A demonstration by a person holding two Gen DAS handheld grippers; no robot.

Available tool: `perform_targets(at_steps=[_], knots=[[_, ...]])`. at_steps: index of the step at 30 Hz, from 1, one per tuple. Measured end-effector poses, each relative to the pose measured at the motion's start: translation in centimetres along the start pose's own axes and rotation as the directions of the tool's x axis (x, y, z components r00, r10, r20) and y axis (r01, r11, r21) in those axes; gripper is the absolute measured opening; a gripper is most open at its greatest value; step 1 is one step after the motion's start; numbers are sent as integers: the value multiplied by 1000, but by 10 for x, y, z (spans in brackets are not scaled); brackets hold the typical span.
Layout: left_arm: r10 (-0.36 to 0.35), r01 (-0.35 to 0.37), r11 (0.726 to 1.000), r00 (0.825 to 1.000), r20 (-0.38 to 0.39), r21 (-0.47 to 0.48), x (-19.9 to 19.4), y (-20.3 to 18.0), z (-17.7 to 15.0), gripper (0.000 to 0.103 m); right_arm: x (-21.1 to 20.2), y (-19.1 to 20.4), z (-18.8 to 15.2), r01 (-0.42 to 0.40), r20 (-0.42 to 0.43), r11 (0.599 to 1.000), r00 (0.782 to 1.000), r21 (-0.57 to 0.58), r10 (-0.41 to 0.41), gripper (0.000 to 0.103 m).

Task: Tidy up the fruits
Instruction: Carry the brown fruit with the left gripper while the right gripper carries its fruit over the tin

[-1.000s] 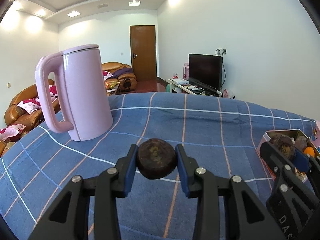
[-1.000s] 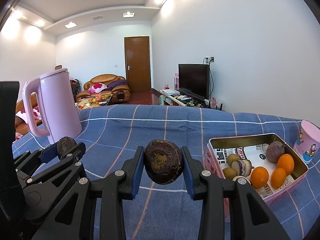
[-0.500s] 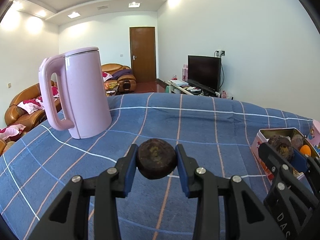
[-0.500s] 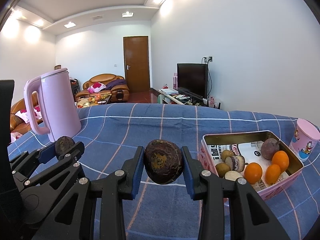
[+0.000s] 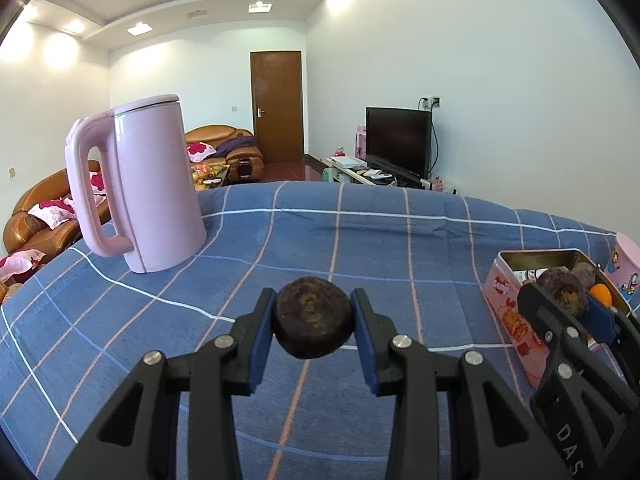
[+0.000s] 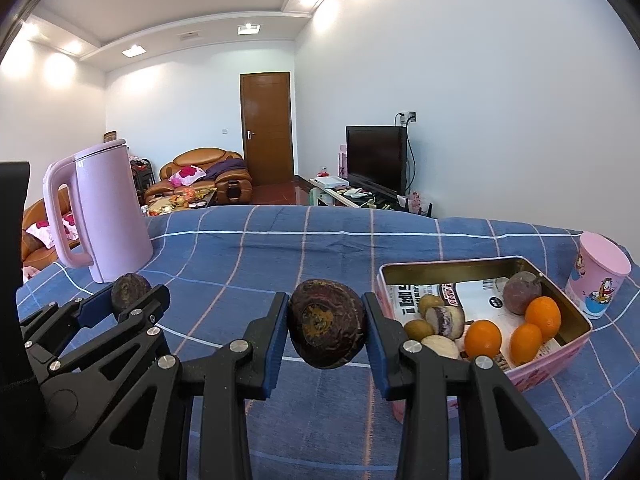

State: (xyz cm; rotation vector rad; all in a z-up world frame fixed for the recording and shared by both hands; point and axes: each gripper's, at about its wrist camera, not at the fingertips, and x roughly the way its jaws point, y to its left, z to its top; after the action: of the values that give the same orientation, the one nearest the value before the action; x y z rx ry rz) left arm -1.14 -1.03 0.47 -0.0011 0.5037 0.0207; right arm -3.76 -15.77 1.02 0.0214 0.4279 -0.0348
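Observation:
My left gripper (image 5: 313, 326) is shut on a dark brown wrinkled fruit (image 5: 313, 322) and holds it above the blue checked tablecloth (image 5: 360, 240). My right gripper (image 6: 326, 328) is shut on a second dark brown fruit (image 6: 327, 322), just left of the pink tin box (image 6: 576, 316). The box holds oranges (image 6: 482, 338), small brown fruits, a purple fruit (image 6: 521, 293) and a printed paper. In the left wrist view the right gripper (image 5: 568, 300) with its fruit hangs in front of the box (image 5: 506, 300). In the right wrist view the left gripper (image 6: 128, 294) is at the left.
A tall pink kettle (image 5: 140, 192) stands at the back left of the table; it also shows in the right wrist view (image 6: 104, 208). A pink cartoon cup (image 6: 600, 276) stands right of the box. Beyond the table are sofas, a door and a TV.
Both grippers have shifted left and slightly back with their fruits; the kettle and the tin box have moved right in the views and more of the box interior shows.

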Motion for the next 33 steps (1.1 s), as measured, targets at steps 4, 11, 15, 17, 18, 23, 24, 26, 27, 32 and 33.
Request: perform_targets(at_steps=[4, 11, 15, 17, 18, 23, 24, 26, 27, 32, 33], knots=[[-6, 6, 1000, 1000, 1, 3, -2, -4, -1, 39, -3, -5, -1, 3, 4, 1000, 1000, -5, -3, 39], [-26, 26, 1000, 1000, -4, 17, -4, -19, -3, 39, -12, -17, -4, 18, 17, 1000, 1000, -25, -17, 39], [-44, 44, 998, 999, -7, 35, -5, -33, -4, 39, -15, -30, -5, 29, 17, 999, 999, -24, -29, 39], [-55, 56, 998, 998, -9, 42, -6, -40, -5, 39, -15, -37, -4, 39, 17, 999, 999, -19, -38, 39], [-61, 62, 997, 998, -9, 48, -7, -45, -5, 39, -16, -40, -5, 42, 17, 999, 999, -18, -42, 39], [-82, 82, 994, 997, -13, 71, -9, -63, -6, 39, -20, -55, -5, 62, 18, 998, 998, -11, -62, 39], [-85, 86, 994, 996, -16, 73, -9, -66, -6, 39, -20, -57, -5, 66, 19, 998, 998, -12, -66, 39], [-97, 99, 992, 995, -24, 76, -8, -73, -6, 39, -20, -63, -5, 75, 19, 997, 997, -13, -74, 39], [-102, 103, 992, 994, -26, 76, -8, -76, -6, 39, -21, -65, -5, 79, 20, 997, 997, -13, -79, 39], [-121, 124, 989, 992, -36, 84, -7, -89, -7, 39, -23, -86, -5, 106, 20, 994, 994, -6, -106, 39], [-124, 127, 988, 992, -38, 87, -7, -92, -7, 39, -23, -89, -5, 112, 20, 994, 994, -4, -112, 39]])
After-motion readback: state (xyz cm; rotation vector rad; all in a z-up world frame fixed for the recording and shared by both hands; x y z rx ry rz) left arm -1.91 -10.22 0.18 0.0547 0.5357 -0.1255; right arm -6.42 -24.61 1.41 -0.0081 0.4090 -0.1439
